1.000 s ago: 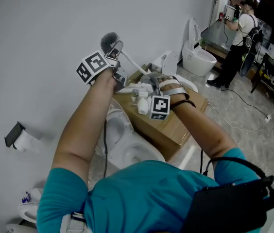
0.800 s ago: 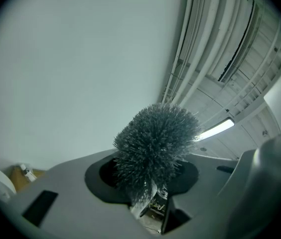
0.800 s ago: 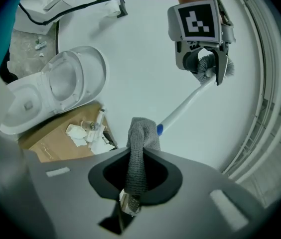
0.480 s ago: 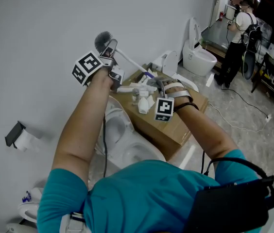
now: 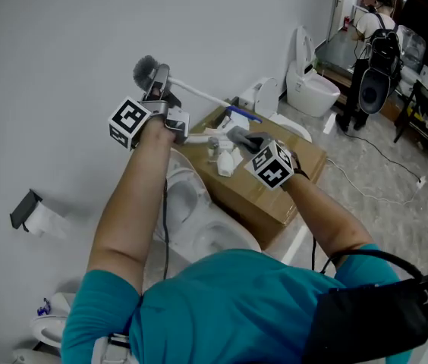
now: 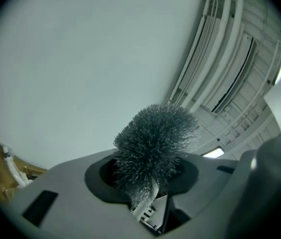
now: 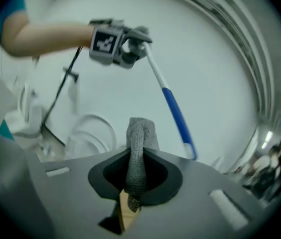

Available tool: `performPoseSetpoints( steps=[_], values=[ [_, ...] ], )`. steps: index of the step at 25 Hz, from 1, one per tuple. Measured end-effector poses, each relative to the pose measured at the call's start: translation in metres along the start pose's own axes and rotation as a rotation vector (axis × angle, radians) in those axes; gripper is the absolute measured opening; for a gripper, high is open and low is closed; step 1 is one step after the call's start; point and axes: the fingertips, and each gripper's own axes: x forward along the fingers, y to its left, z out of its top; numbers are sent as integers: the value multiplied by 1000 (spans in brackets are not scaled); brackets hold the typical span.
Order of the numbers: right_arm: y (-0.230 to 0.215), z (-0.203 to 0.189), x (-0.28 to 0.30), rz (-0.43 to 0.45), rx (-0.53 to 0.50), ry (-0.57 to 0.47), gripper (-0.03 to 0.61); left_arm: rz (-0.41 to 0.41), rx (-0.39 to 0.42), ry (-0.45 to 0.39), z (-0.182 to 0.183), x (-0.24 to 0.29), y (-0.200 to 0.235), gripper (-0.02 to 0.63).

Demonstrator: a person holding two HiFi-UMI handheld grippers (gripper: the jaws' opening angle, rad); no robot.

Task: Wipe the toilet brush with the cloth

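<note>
The toilet brush has a white handle with a blue grip end [image 5: 241, 114] and a grey bristle head [image 5: 144, 68]. My left gripper [image 5: 156, 82] is shut on the handle just under the head and holds the brush up in front of the white wall. In the left gripper view the bristle head [image 6: 155, 138] stands right above the jaws. My right gripper [image 5: 238, 136] is shut on a folded grey cloth [image 7: 139, 151], just below and near the handle's blue end. In the right gripper view the handle [image 7: 173, 108] slants down from the left gripper [image 7: 125, 44], apart from the cloth.
Below my hands are a brown cardboard box [image 5: 278, 199] and a white toilet bowl [image 5: 199, 230]. Another toilet [image 5: 309, 89] stands further back on the right. A person [image 5: 373, 59] bends over at the far right. A paper holder [image 5: 28, 214] hangs on the wall at left.
My left gripper has carried the brush to the left and slightly up. The right gripper has rolled over, so its marker cube faces differently, and it has shifted right along the handle.
</note>
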Motion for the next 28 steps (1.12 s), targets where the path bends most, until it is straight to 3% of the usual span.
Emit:
performPoseSetpoints(
  steps=[2,4,8,23,28],
  values=[
    [18,29,-1,143,245,-138,20,-30,-33,-17,-5,0,-5,160],
    [21,59,-2,244,424,-269,20,-49,-58,-9,-17,1,-9,160],
    [-7,98,-16,297,631,-468,19,-63,-83,55,-52,0,-14,160],
    [-77,84,-38,188,903,-612,18,-150,-229,299,-121,-12,-15,176],
    [-64,88,-37,252,907,-592,18,-136,-223,250,-120,-7,-16,176]
  ],
)
